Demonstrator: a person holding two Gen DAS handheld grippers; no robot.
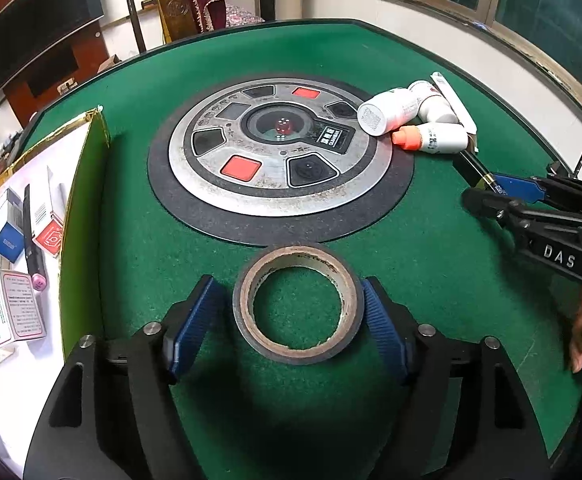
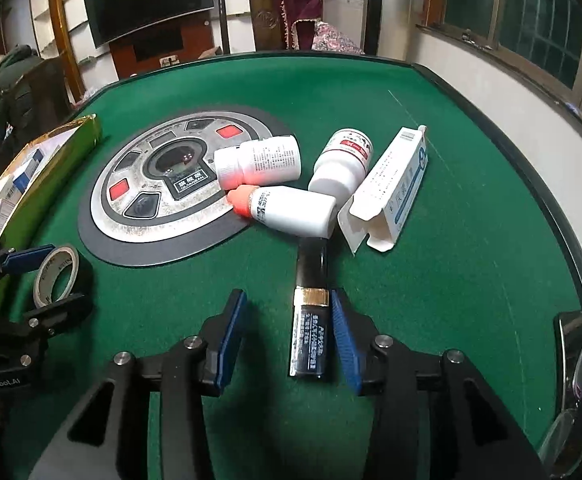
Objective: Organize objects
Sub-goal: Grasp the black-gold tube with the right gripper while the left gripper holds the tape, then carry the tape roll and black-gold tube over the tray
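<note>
Blue ribbed pads of the left gripper (image 1: 295, 320) flank a roll of tape (image 1: 297, 304) lying flat on the green felt table (image 1: 451, 300); the right pad touches the roll's side, the left pad stands clear, so the jaws are released, not clamping. The right gripper (image 2: 289, 338) is likewise unclenched: a black pen-like tube (image 2: 309, 320) with a gold band lies between its pads, against the right one, with a gap on the left.

Judging by the layout, sorting is partway done. Several small cartons and a pink-tipped marker (image 1: 33, 240) already lie in the gold-edged box (image 1: 85, 208) at the left. Still loose are three white bottles, one orange-capped (image 2: 287, 210), and an opened white carton (image 2: 391, 192).

Legible writing: "DAS" on the right tool, "GenRobot.AI" on the left tool, and "QUANBAN" on the centre dial (image 1: 275, 148). Bottle and carton print is too small to read.
</note>
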